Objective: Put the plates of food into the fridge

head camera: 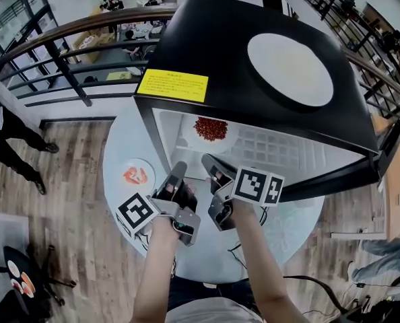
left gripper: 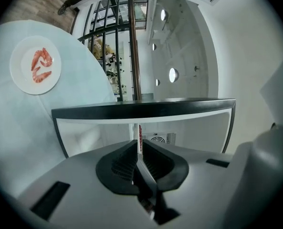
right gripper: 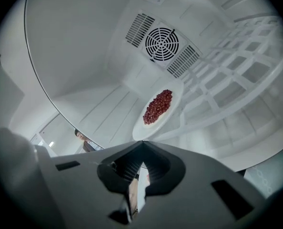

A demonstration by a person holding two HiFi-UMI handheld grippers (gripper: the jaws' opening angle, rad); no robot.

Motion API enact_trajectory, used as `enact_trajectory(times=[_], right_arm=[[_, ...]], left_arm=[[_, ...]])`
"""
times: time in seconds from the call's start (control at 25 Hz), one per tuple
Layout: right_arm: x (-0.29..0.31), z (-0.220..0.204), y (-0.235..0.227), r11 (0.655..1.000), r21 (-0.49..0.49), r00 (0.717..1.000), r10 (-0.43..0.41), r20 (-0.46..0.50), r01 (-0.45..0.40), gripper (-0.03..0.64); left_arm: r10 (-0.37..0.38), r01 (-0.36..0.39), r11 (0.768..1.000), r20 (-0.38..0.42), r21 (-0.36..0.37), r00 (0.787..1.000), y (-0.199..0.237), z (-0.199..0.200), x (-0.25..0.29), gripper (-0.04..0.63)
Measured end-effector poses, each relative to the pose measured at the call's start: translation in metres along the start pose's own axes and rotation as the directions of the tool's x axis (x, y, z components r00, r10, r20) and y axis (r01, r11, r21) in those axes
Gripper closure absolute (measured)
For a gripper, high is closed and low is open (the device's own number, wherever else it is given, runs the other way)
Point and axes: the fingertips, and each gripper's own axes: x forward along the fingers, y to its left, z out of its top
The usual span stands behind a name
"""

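While the head view shows the round white plate of red food (head camera: 210,130) already inside the black box-shaped fridge (head camera: 207,46), the round white plate of pink shrimp (head camera: 138,175) sits on the pale round bench (head camera: 119,147), left of the opening. In the left gripper view, the left hand-held gripper (left gripper: 137,144) has its jaws together and empty; it should open, then pinch that plate's rim level. In the right gripper view, the right hand-held gripper (right gripper: 141,147), likewise closed on nothing, faces the fridge interior and is best kept clear.

Black fridge (head camera: 207,46), yellow label (head camera: 172,85), white plate (head camera: 227,142), red food (head camera: 211,128)
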Motion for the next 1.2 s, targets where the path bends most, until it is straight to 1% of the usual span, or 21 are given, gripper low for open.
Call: enact_trajectory(times=[0.16,0.32,0.52,0.64,0.8,0.88,1.0,1.12,1.2], right_arm=[[0.000,0.005,-0.002,1.000,0.004,0.999,-0.007,0.039,0.006,0.603],[-0.007,0.005,0.007,1.000,-0.003,0.996,0.011,0.088,-0.011,0.603],[-0.028,0.001,0.019,0.999,-0.025,0.986,0.040,0.160,-0.036,0.603],[-0.054,-0.012,0.031,0.995,-0.075,0.972,0.083,0.219,-0.068,0.603],[-0.083,-0.032,0.046,0.988,-0.116,0.956,0.125,0.264,-0.098,0.603],[-0.093,-0.038,0.052,0.984,-0.138,0.954,0.143,0.262,-0.110,0.603],[-0.104,-0.043,0.057,0.978,-0.158,0.951,0.175,0.253,-0.138,0.603],[-0.112,-0.047,0.061,0.970,-0.159,0.948,0.218,0.234,-0.184,0.603],[-0.115,-0.054,0.062,0.967,-0.152,0.948,0.236,0.214,-0.207,0.603]], left_arm=[[0.011,-0.011,1.000,0.013,-0.008,1.000,0.007,0.005,-0.009,0.577],[0.022,-0.023,0.998,0.030,0.050,0.999,0.006,0.013,-0.020,0.577],[-0.002,0.001,0.990,0.005,0.139,1.000,0.000,0.011,-0.030,0.577],[-0.002,0.003,0.978,-0.003,0.208,1.000,-0.004,0.005,-0.041,0.577],[0.036,-0.026,0.956,-0.031,0.292,0.999,-0.002,-0.009,-0.060,0.577],[0.037,-0.023,0.941,-0.035,0.338,0.999,-0.003,-0.016,-0.067,0.577],[0.031,-0.013,0.929,-0.045,0.370,0.998,-0.003,-0.033,-0.076,0.577],[0.059,-0.038,0.918,-0.042,0.394,0.997,0.002,-0.053,-0.085,0.577],[0.078,-0.056,0.905,-0.034,0.422,0.996,0.004,-0.063,-0.089,0.577]])
